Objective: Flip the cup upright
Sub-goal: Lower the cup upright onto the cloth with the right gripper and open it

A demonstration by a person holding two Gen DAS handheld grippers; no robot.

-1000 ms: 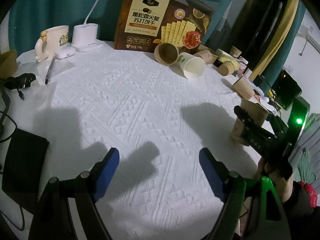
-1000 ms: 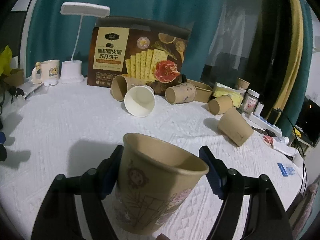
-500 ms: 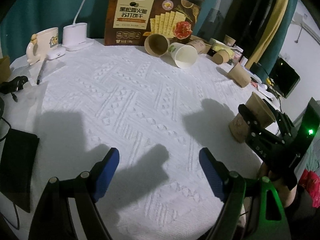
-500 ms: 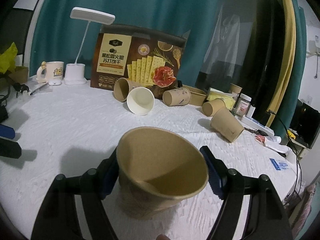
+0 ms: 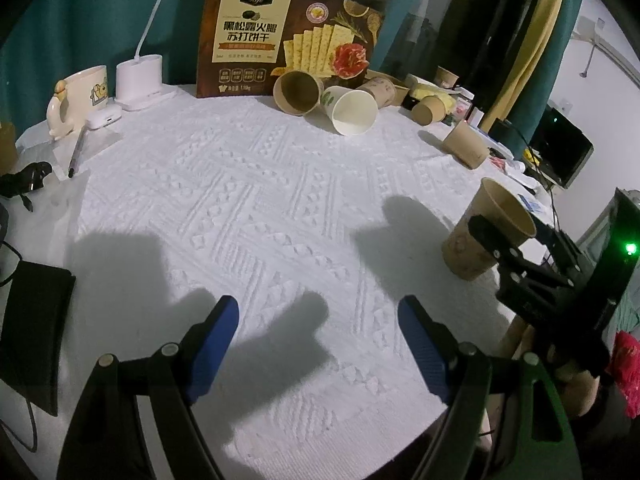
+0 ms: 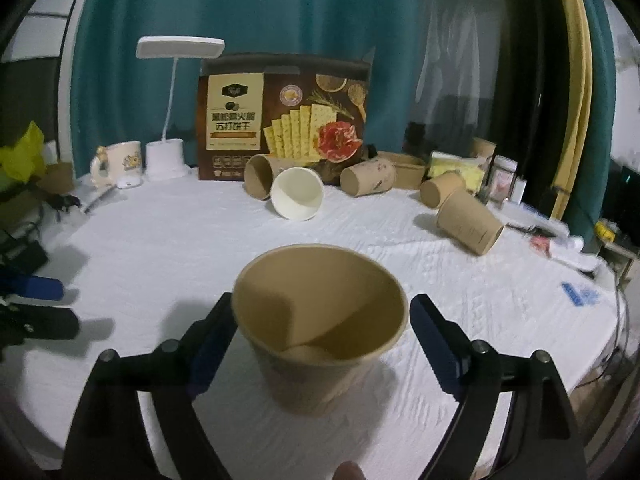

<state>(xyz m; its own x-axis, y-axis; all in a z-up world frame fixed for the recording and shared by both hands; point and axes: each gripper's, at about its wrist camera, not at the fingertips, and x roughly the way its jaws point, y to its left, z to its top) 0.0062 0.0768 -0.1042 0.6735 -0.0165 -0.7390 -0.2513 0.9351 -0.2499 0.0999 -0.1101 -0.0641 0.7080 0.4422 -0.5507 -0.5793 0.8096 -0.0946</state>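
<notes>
Tan paper cup (image 6: 320, 328), white embossed tablecloth (image 5: 248, 200), teal curtain (image 6: 280, 12), brown cracker box (image 6: 284, 120), blue-padded right gripper (image 6: 320, 328).

The room is dim, yet the white cloth (image 5: 248, 184) is lit from above, so hard dark shadows fall on it near the camera. Fisheye bending curves the edges into black corners. The near cup (image 6: 320, 328) looks slightly blurred.

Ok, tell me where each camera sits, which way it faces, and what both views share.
Left wrist: on the left gripper, angled down over the white tablecloth; its open blue fingers show, and the right gripper at right.
Right wrist: on the right gripper, facing the cracker box; its jaws have just opened around the upright paper cup.
Shared: that cup, box, lying cups.
</notes>
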